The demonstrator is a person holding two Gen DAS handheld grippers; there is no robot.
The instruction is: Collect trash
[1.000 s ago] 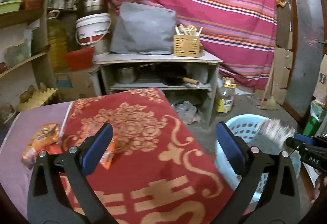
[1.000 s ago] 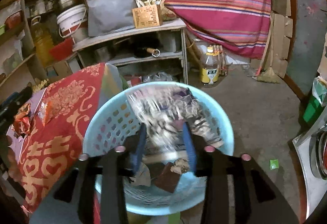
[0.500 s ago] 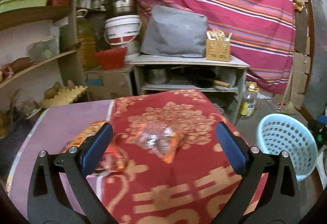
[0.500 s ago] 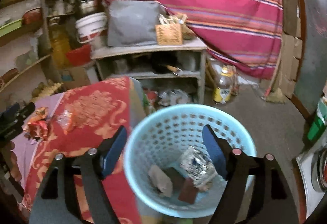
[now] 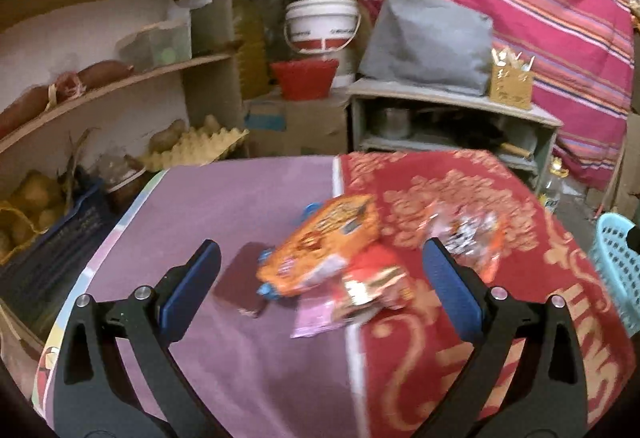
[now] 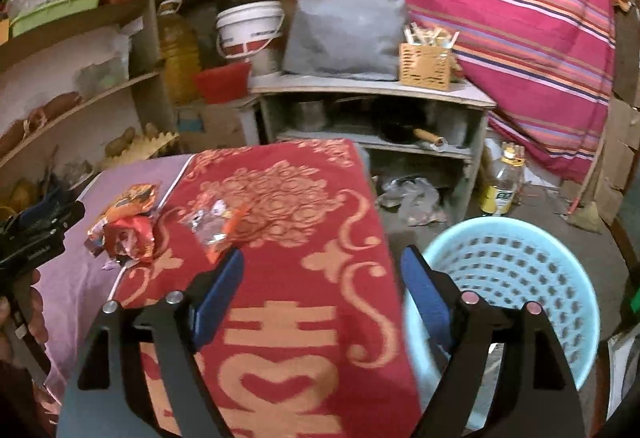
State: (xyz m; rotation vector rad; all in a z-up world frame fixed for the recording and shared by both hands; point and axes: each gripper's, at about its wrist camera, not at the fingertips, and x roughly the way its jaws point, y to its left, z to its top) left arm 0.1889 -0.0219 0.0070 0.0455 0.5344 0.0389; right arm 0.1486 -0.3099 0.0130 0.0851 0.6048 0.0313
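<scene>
Both our tongs gape empty: left gripper (image 5: 320, 278) over the crumpled orange snack wrapper (image 5: 320, 250), its lettering unreadable; right gripper (image 6: 322, 288), jaws just opened, beside the pale-blue perforated plastic basket (image 6: 516, 278).

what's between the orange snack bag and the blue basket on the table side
In the right wrist view, a clear wrapper with orange edges lies on the red cloth between the orange snack bag and the blue basket; beyond it, bare cloth.

A table (image 5: 240, 206) under mauve and red-gold cloths bears an orange snack packet (image 5: 324, 246), a crumpled red wrapper (image 5: 372, 286) and a clear wrapper (image 5: 472, 234), just ahead of the left claw (image 5: 320, 286).
</scene>
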